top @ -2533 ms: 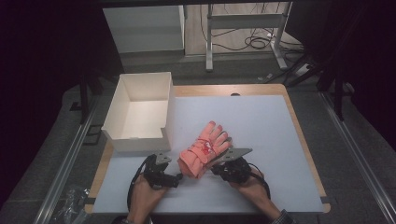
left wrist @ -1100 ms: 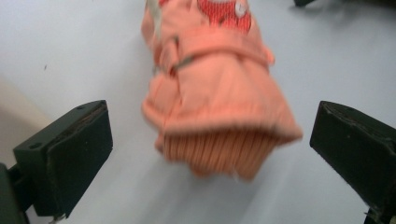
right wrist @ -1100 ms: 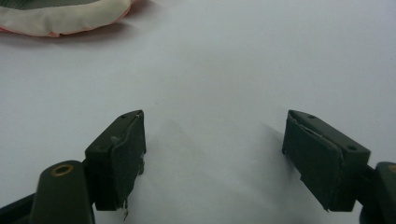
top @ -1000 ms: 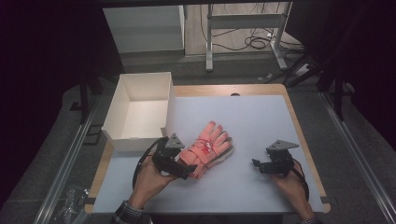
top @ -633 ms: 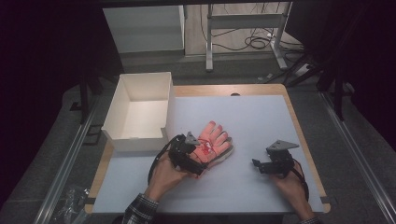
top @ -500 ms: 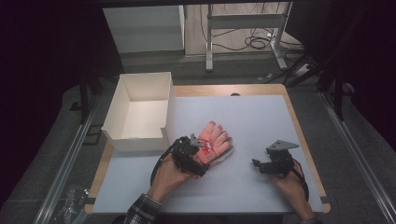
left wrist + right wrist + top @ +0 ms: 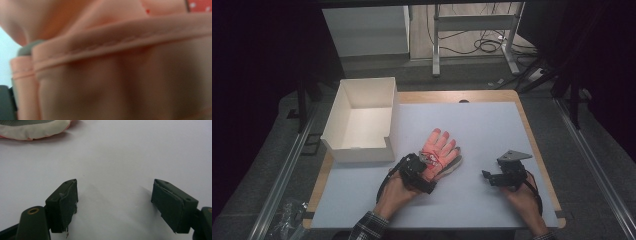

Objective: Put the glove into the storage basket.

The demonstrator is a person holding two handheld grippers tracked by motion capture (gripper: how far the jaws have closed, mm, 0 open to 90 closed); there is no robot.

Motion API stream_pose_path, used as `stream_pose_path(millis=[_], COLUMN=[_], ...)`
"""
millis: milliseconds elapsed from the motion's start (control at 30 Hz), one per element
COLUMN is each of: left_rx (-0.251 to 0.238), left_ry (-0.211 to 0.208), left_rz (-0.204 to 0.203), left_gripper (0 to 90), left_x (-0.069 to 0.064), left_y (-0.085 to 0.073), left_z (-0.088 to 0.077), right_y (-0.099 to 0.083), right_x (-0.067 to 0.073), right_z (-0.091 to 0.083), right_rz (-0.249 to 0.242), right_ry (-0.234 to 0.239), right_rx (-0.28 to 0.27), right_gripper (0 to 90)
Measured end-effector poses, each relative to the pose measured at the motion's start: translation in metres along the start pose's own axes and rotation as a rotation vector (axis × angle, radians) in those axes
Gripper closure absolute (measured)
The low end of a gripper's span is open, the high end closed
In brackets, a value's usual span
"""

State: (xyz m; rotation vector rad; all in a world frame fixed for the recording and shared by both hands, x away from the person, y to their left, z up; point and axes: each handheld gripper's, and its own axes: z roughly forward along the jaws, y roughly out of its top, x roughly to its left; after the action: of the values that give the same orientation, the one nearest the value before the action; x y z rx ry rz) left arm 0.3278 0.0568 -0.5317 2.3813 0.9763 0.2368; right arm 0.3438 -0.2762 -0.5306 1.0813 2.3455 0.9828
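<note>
Glove (image 7: 439, 151), pink, lies flat mid-table just right of the white box (image 7: 362, 120); the left gripper (image 7: 424, 167) sits on its cuff, jaws just closing, though whether they pinch the fabric I cannot tell. The right gripper (image 7: 492, 179) rests well apart on the bare table (image 7: 492, 125), its jaws spread wide with nothing between.

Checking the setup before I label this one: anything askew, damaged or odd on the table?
Nothing stands out. The pink glove lies flat, angled across the mat, with the left gripper at its cuff. The white box sits upright and intact. The right gripper rests open beside it.
</note>
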Motion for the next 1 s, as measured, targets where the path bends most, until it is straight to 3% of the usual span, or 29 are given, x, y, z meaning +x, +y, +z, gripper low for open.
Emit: stream_pose_path(millis=[167,333,600,833,1000], left_rx=[0.026,0.026,0.009,-0.013,-0.024], left_ry=[-0.005,-0.031,-0.074,-0.051,-0.012], left_rz=[0.004,0.034,0.018,-0.008,-0.013], left_gripper=[19.2,35.6,40.3,40.7,40.3], left_x=[-0.004,-0.002,0.007,0.013,0.017], left_y=[0.004,0.005,0.009,0.021,0.033], left_z=[-0.006,-0.012,-0.019,-0.028,-0.035], right_y=[0.0,0.0,0.0,0.0,0.0], right_x=[0.0,0.0,0.0,0.0,0.0], right_z=[0.0,0.0,0.0,0.0,0.0], right_rz=[-0.001,-0.001,0.0,0.0,-0.001], right_ry=[-0.001,-0.001,0.0,0.0,0.0], right_rx=[0.0,0.0,0.0,-0.001,-0.001], right_gripper=[21.6,21.6,21.6,21.7,21.6])
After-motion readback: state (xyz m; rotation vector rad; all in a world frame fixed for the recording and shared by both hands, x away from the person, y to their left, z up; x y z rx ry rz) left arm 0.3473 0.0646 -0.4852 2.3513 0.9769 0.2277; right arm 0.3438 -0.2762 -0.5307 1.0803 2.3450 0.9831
